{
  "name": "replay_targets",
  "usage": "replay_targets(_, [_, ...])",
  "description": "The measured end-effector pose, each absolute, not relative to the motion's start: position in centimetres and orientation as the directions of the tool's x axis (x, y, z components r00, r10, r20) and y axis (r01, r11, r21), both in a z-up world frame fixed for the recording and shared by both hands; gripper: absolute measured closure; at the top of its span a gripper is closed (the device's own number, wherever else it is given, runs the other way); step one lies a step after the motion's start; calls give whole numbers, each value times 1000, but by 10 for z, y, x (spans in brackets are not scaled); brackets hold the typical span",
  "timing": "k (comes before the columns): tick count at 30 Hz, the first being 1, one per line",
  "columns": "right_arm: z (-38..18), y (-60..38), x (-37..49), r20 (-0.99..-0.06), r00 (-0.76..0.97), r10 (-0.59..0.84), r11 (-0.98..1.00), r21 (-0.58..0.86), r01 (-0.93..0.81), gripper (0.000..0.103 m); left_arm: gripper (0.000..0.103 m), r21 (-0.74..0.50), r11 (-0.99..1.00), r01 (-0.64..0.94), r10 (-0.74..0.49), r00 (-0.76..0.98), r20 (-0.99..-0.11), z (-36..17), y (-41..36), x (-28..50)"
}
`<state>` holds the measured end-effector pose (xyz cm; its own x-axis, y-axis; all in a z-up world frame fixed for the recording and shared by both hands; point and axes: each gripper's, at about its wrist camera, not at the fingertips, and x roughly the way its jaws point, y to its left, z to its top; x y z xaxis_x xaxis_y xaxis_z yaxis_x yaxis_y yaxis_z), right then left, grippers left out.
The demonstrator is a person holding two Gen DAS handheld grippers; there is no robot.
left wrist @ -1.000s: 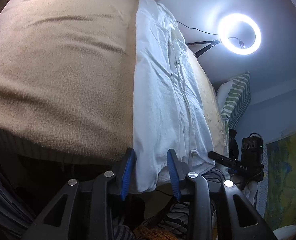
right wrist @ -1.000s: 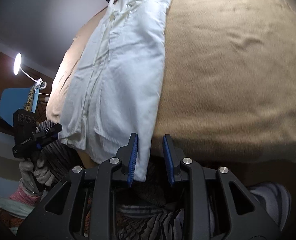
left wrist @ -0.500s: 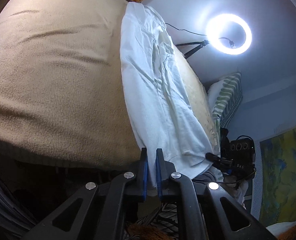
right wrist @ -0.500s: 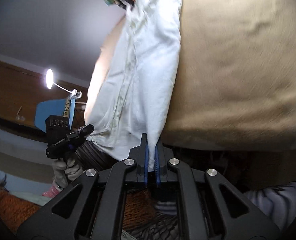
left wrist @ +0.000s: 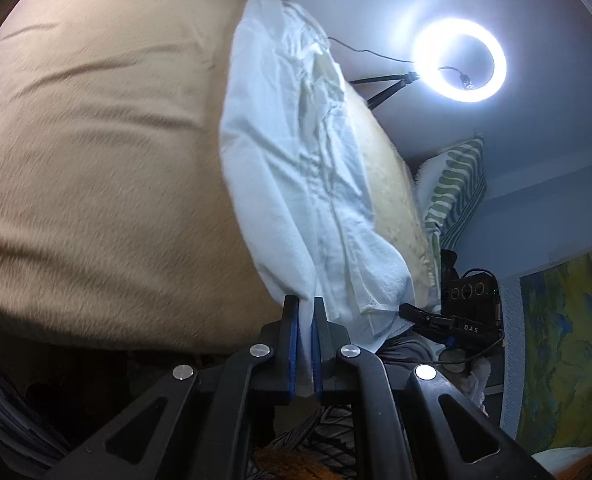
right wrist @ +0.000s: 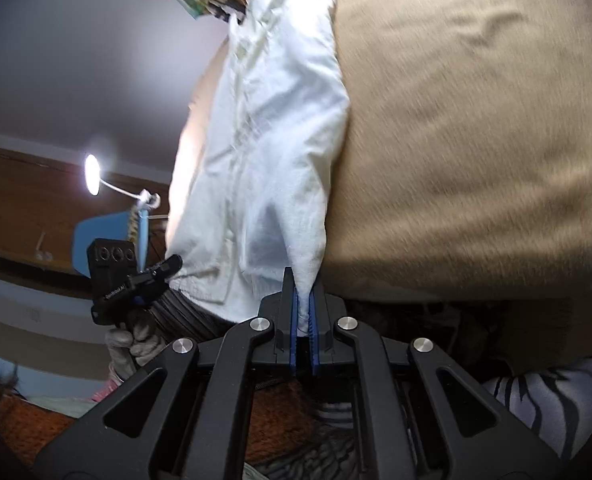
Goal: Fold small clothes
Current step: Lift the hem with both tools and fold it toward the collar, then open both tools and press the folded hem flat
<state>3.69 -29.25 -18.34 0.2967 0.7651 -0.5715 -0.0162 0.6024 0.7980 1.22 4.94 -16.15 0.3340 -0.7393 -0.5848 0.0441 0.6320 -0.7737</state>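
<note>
White cotton shirt [left wrist: 296, 184], buttoned down its front and creased, lies lengthwise on the tan fleece blanket [left wrist: 96, 160] that covers the bed, its near hem hanging over the bed's edge toward us; we hold it at that hem by two corners. Our left gripper [left wrist: 304, 320] has its blue-padded jaws pressed together on one corner of the white cloth, which runs down between the pads; our right gripper [right wrist: 303, 300] pinches the other corner likewise, a narrow point of cloth drawn down between its blue pads. From the left wrist view we see the right gripper's black body beyond the hem, low on the right; from the right wrist view we see the left gripper at the lower left, held by a hand in a pale knitted glove [right wrist: 132, 344]. The blanket is blurred in both views.

Beyond the shirt a lit white ring light [left wrist: 459, 66] stands on a thin black stand against the pale blue wall; a green-and-white striped pillow [left wrist: 455, 192] leans near the far side of the bed; a yellow and blue patterned cloth [left wrist: 563, 360] hangs at the right edge. In the right wrist view a small white lamp [right wrist: 92, 174] on a bent neck glows beside a light blue chair back [right wrist: 104, 240]; a zebra-striped sleeve [right wrist: 547, 396] shows at the lower right.
</note>
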Motion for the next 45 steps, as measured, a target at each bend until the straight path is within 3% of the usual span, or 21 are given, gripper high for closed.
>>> replay_targets(9, [-143, -297, 74, -472, 398, 787, 541, 838, -76, 97, 100, -779, 618, 106, -742, 406, -533, -124, 45, 57])
replay_targets(15, [-122, -293, 119, -470, 445, 763, 560, 824, -90, 97, 100, -779, 619, 102, -724, 459, -515, -111, 56, 103])
replay_targets(24, [-134, -287, 200, -557, 452, 697, 621, 784, 9, 97, 100, -769, 639, -19, -668, 481, -567, -141, 66, 183])
replay_targets(32, [-157, -280, 234, -614, 413, 673, 658, 752, 46, 93, 98, -749, 659, -67, -643, 465, -608, -168, 67, 206])
replay_targets(34, [-155, -281, 236, -609, 418, 674, 658, 753, 35, 93, 86, -755, 653, -68, -646, 469, -602, -168, 68, 207])
replay_targets(35, [-151, -282, 238, -604, 420, 677, 657, 753, 24, 83, 73, -758, 649, -66, -646, 479, -595, -166, 70, 207])
replay_targets(36, [-148, -283, 238, -594, 423, 685, 651, 759, 12, 63, 66, -764, 642, -64, -645, 494, -583, -163, 75, 207])
replay_targets(38, [-138, -289, 232, -553, 455, 698, 630, 776, -24, 42, 44, -790, 610, -64, -646, 537, -542, -154, 87, 204])
replay_targets(41, [-124, -298, 218, -516, 496, 698, 632, 770, -87, 42, 42, -789, 614, -41, -623, 589, -515, -141, 103, 197])
replay_targets(45, [-125, -298, 207, -586, 494, 642, 712, 696, -99, 42, 43, -756, 655, -3, -624, 563, -542, -144, 99, 191])
